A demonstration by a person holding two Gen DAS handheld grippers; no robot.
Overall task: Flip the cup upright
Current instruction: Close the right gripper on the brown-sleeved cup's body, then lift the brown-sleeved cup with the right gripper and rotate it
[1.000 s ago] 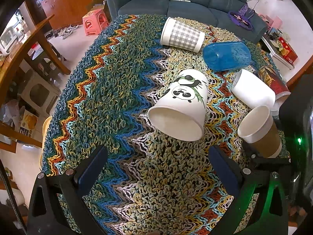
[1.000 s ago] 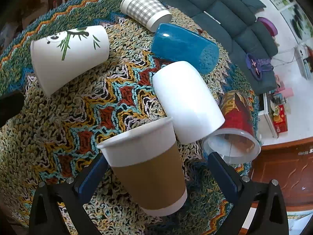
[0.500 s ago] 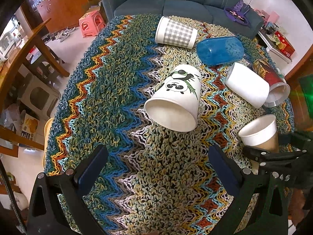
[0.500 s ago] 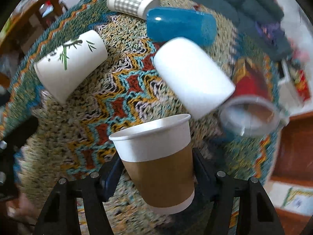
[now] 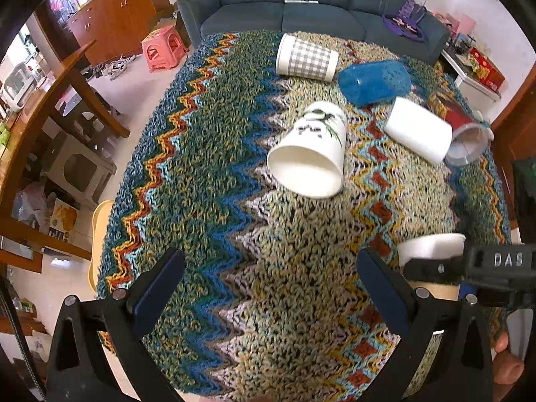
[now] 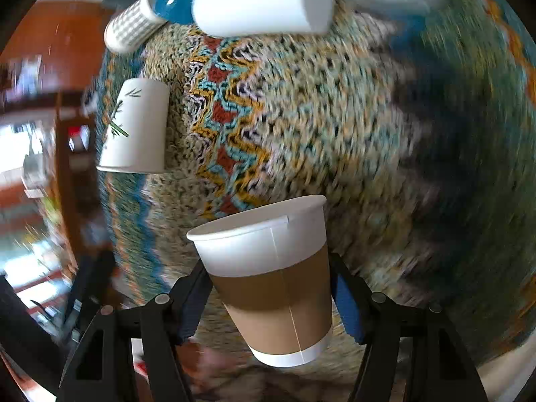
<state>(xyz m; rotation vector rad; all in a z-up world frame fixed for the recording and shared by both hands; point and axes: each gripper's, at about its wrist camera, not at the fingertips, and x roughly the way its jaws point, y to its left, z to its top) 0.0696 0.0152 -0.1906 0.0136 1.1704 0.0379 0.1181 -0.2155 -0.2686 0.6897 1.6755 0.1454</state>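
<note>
My right gripper (image 6: pixel 272 288) is shut on a paper cup with a brown sleeve and white rim (image 6: pixel 268 278), held above the knitted zigzag cloth (image 6: pixel 335 117); the view is blurred and rotated. In the left wrist view the same cup (image 5: pixel 432 251) shows at the lower right, clamped by the right gripper, with its mouth up. My left gripper (image 5: pixel 264 288) is open and empty above the near part of the cloth (image 5: pixel 234 201). A white panda cup (image 5: pixel 310 154) lies on its side ahead of it, mouth toward me.
Lying on the cloth at the back right are a checked cup (image 5: pixel 306 58), a blue cup (image 5: pixel 373 80), a plain white cup (image 5: pixel 418 130) and a red cup (image 5: pixel 460 127). A sofa (image 5: pixel 301 0) stands behind the table; a wooden table (image 5: pixel 50 100) is at the left.
My right gripper closed on the brown-sleeved cup, lifted it and rotated sharply, swinging its view. The left gripper drew back and up; it stays open.
</note>
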